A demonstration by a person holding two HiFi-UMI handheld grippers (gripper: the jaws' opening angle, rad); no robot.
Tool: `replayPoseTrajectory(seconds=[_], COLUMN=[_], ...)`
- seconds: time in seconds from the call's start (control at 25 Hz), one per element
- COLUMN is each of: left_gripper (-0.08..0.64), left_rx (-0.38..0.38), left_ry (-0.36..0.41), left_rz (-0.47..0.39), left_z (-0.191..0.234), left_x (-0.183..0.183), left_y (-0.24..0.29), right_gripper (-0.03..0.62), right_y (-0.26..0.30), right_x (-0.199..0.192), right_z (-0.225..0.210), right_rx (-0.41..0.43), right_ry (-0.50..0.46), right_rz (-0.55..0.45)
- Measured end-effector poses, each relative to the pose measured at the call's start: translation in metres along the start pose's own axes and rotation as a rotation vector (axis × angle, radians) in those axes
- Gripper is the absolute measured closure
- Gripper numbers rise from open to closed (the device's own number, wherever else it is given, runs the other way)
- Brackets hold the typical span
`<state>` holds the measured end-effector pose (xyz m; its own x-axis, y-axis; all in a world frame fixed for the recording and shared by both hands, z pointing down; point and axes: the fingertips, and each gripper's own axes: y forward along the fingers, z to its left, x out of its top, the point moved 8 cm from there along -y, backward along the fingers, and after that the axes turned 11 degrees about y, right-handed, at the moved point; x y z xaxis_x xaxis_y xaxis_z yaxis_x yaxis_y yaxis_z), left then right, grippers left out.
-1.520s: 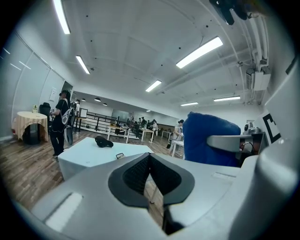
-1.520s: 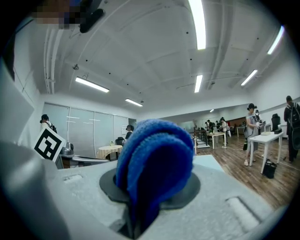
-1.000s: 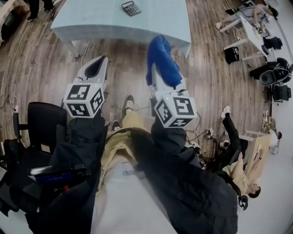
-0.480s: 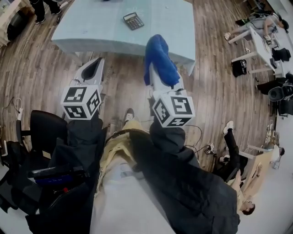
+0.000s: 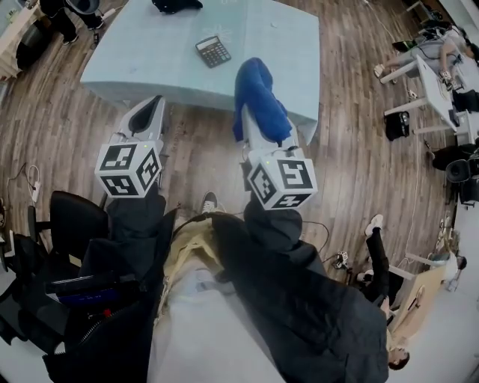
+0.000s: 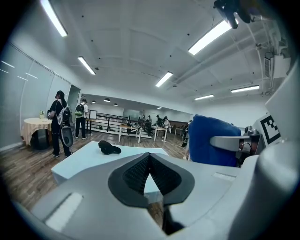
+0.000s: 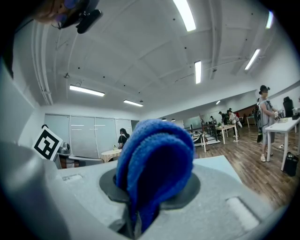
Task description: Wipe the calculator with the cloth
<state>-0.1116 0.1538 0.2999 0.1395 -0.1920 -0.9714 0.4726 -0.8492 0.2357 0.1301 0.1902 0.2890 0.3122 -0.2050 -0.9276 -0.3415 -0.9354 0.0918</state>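
The left gripper (image 6: 150,157) had its jaws pressed together at the tips, with nothing caught between the ribbed black pads (image 6: 133,173); through the small gap below the tips only a strip of pale table showed. The right gripper (image 7: 133,220) was clamped on a folded blue cloth (image 7: 154,164), which stood up out of the jaws in a thick loop and, in the head view, draped back over the gripper's nose (image 5: 258,93). Both tools were held side by side over the wooden floor (image 5: 67,127), short of the table, each carrying its marker cube, the left cube (image 5: 127,168) and the right cube (image 5: 283,178), near the person's dark sleeves. Ahead of them stood the light-blue table (image 5: 142,60), and on it lay the dark calculator (image 5: 213,51), flat and keys up, slightly turned, well apart from both grippers and untouched by the cloth. A black object (image 5: 176,5), too small to identify, rested near the table's far edge; the left gripper view showed it as a low dark lump (image 6: 108,148). To the person's left stood a black office chair (image 5: 75,217), and beyond the table a person with a backpack (image 6: 60,123) stood on the floor.
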Motion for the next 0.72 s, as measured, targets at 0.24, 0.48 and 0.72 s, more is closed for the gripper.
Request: replayPoseTrajectory(seconds=[0.24,0.48,0.72], left_gripper=[0.561,0.561,0.561], left_rx=[0.008,0.007,-0.006], left_ry=[-0.003,-0.009,-0.031], left_rz=[0.0,0.012,0.016], left_z=[-0.005,-0.002,0.02], left_x=[0.002,0.004,-0.003], left_y=[0.027,0.048,0.079], right_gripper=[0.492,0.492,0.491], right_y=[0.015,0.034,0.063], right_x=[0.006,0.009,-0.002], right_z=[-0.016,-0.03,-0.034], right_rx=[0.032,0.041,0.035], right_ry=[-0.009,0.004,0.002], right_rz=[0.006,0.012,0.038])
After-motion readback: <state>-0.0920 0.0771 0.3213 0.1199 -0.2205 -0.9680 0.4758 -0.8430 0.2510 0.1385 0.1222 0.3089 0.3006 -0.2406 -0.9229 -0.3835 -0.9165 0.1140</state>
